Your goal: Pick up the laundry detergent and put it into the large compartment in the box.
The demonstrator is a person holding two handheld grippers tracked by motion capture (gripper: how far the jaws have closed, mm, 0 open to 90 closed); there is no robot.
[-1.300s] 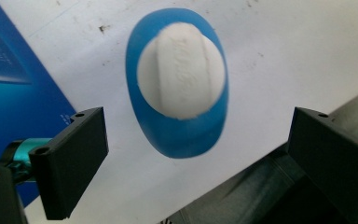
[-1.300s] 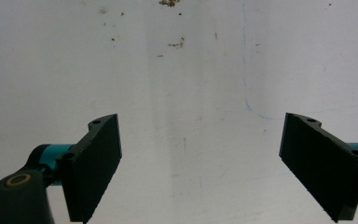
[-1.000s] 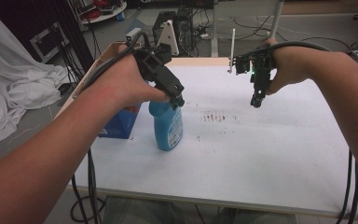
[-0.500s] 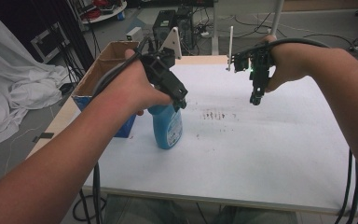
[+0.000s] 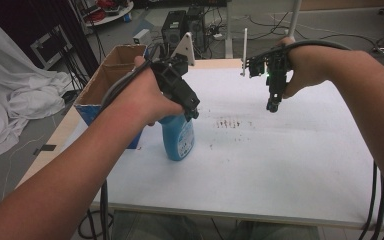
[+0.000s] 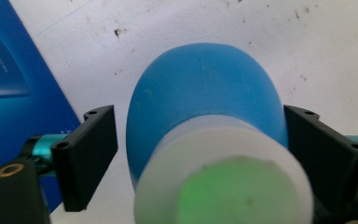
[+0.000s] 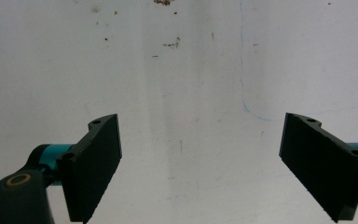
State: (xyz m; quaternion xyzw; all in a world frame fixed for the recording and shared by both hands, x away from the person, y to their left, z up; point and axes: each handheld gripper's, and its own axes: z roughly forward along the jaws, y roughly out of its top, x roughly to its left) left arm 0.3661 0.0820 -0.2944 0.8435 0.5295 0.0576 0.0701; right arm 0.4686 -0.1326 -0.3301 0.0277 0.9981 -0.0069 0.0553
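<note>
A blue plastic bottle (image 5: 180, 140) with a white cap (image 6: 223, 177) stands upright on the white table (image 5: 280, 165), left of centre. My left gripper (image 5: 192, 112) comes down over its top. In the left gripper view the bottle's blue shoulder (image 6: 200, 93) sits between the two black jaws, which have just been closing. A thin gap still shows at the left jaw, and the right jaw is at the bottle's edge. My right gripper (image 5: 272, 106) hangs above the table's far right part, pointing down. It (image 7: 200, 163) is open, with only bare table between its jaws.
An open cardboard box (image 5: 112, 70) with a blue lower part (image 5: 87, 107) stands at the table's left edge, close beside the bottle. Small dark stains (image 5: 227, 122) mark the table's middle. Cables, computer cases and white cloth lie on the floor beyond the table.
My left hand has shifted slightly to the right and down at the bottle's top. The bottle stands where it was. The right gripper has not moved.
</note>
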